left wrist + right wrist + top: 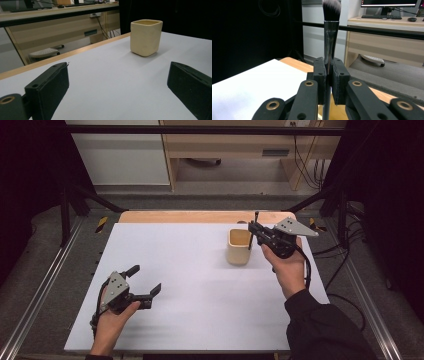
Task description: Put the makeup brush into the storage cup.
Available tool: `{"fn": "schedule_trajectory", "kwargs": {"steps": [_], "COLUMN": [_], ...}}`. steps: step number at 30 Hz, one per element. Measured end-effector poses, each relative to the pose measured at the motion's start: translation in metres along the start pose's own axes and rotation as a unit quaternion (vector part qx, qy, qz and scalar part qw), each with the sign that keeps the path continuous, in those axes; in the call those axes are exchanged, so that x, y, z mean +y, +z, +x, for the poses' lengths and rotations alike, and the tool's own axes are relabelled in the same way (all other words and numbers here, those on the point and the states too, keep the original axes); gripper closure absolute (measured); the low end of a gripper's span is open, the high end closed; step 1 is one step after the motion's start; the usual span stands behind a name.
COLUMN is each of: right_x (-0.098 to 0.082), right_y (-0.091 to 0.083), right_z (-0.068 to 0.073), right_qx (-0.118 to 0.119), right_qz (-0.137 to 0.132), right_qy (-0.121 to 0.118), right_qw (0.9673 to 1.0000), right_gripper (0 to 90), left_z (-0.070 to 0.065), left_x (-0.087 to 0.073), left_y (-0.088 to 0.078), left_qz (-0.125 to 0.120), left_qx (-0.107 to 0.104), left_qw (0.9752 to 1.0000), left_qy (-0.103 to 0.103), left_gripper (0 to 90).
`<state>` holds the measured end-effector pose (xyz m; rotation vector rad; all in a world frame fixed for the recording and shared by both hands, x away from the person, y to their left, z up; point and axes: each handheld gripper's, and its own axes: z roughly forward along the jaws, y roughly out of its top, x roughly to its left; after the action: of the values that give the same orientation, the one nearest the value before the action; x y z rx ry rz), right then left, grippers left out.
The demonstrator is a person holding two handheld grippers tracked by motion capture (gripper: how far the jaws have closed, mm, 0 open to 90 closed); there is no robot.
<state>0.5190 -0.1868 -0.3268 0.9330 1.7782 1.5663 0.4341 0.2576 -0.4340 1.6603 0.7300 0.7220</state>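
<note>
Two grippers work over the white surface (200,285): nearest the person, the left gripper (145,282) hovers low with its jaws spread wide and nothing between them. Farther back, the right gripper (254,231) has its jaws clamped on the handle of a makeup brush (330,37), held upright, bristles up, its lower end over the cream cup (239,247) standing beside that gripper.

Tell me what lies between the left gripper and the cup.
Nothing: in the left gripper view, bare white table runs from the open left gripper to the cup. The high view shows the same.
</note>
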Motion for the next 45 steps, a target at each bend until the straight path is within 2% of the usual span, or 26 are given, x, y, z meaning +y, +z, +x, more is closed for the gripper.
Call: {"fn": "schedule_trajectory", "kwargs": {"steps": [5, 9, 13, 19, 22, 27, 33, 45], "right_x": [0.005, 0.006, 0.006, 0.006, 0.007, 0.005, 0.002, -0.002], "right_y": [0.005, 0.012, 0.016, 0.022, 0.026, 0.03, 0.035, 0.043], "right_z": [-0.005, -0.011, -0.012, -0.014, -0.016, -0.018, -0.018, -0.02], "right_qx": [-0.007, -0.015, -0.026, -0.034, -0.041, -0.054, -0.055, -0.053], "right_qz": [-0.006, -0.009, -0.014, -0.017, -0.02, -0.026, -0.028, -0.024], "right_qy": [-0.002, 0.001, 0.004, 0.006, 0.003, 0.007, 0.006, 0.007], "right_qw": [1.0, 0.9998, 0.9996, 0.9993, 0.999, 0.9982, 0.9981, 0.9983], "right_gripper": [83.5, 83.5, 83.5, 83.5, 83.5, 83.5, 83.5, 83.5], "left_z": [0.005, 0.007, 0.009, 0.014, 0.017, 0.026, 0.03, 0.029], "left_x": [-0.005, -0.007, -0.007, -0.008, -0.008, -0.008, -0.01, -0.011], "left_y": [-0.003, -0.005, -0.009, -0.013, -0.017, -0.025, -0.028, -0.028], "left_qz": [-0.001, -0.002, -0.015, -0.019, -0.027, -0.042, -0.041, -0.045], "left_qx": [0.008, 0.011, 0.017, 0.02, 0.03, 0.043, 0.048, 0.045], "left_qw": [0.9999, 0.9999, 0.9997, 0.9995, 0.9991, 0.9979, 0.9976, 0.9975], "left_qy": [-0.008, -0.006, -0.01, -0.014, -0.013, -0.024, -0.029, -0.03], "left_gripper": [3.6, 3.6, 3.6, 3.6, 3.7, 3.6, 3.7, 3.7]}}
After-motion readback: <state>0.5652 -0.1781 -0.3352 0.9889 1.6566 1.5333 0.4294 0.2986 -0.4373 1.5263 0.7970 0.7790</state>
